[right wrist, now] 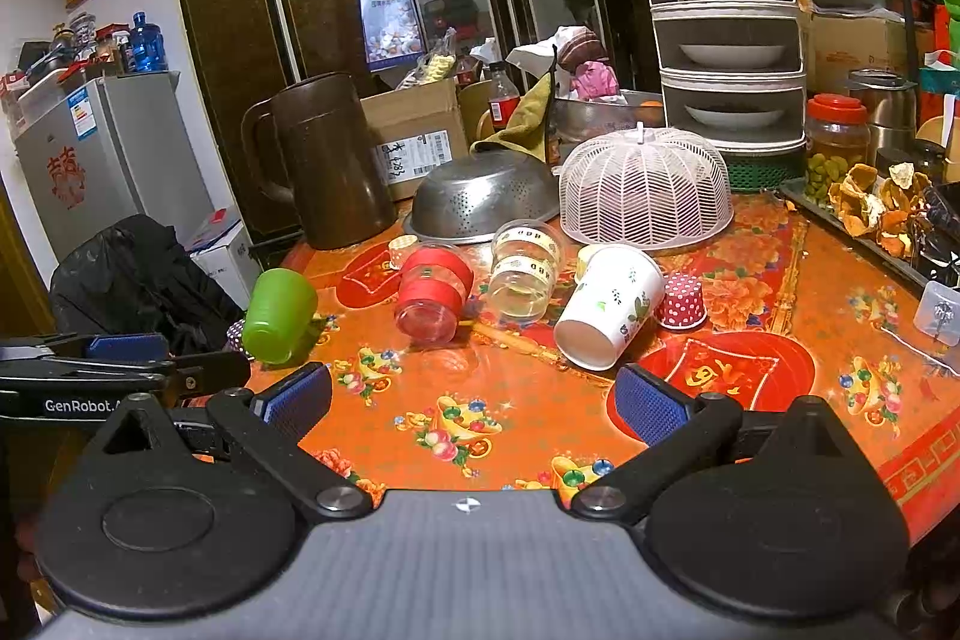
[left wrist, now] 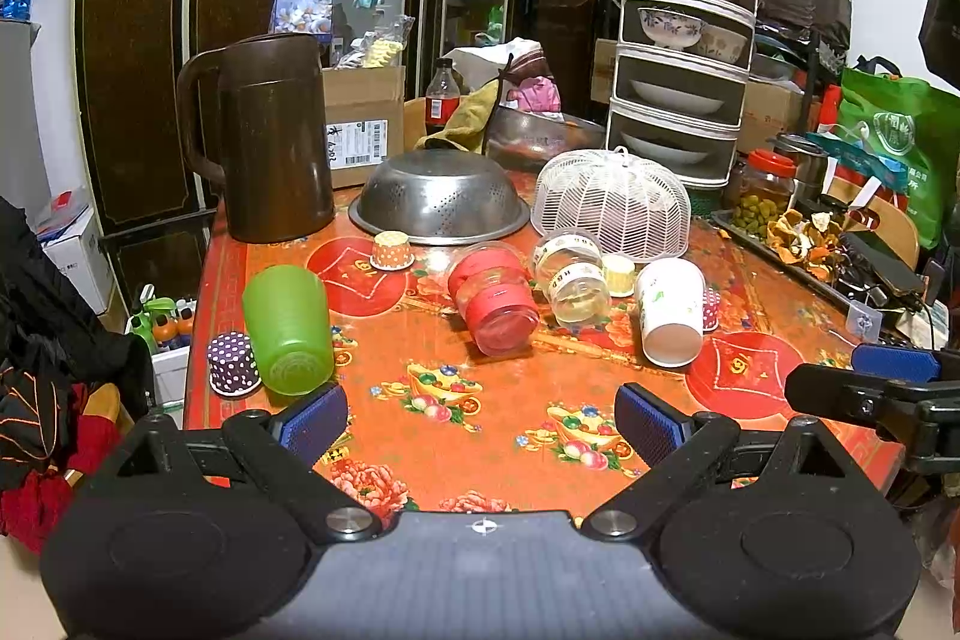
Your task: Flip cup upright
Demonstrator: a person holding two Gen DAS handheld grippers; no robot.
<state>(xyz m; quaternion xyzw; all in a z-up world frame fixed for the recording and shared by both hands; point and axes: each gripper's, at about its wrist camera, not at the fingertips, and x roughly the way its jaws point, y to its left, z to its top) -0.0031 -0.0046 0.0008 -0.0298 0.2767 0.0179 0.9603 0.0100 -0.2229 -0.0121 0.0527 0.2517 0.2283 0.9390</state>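
Cups lie tipped on the red tablecloth (left wrist: 480, 436) — green cup (left wrist: 289, 331), red-banded cup (left wrist: 495, 301), clear cup (left wrist: 573, 280), white paper cup (left wrist: 669, 310) — with left gripper (left wrist: 483, 421) and right gripper (right wrist: 474, 400) both spread wide, holding nothing, short of them.

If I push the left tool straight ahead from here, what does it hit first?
Probably the red-banded clear cup lying on its side, roughly centred ahead of the open left tool. Only bare tablecloth lies between; depth is uncertain.
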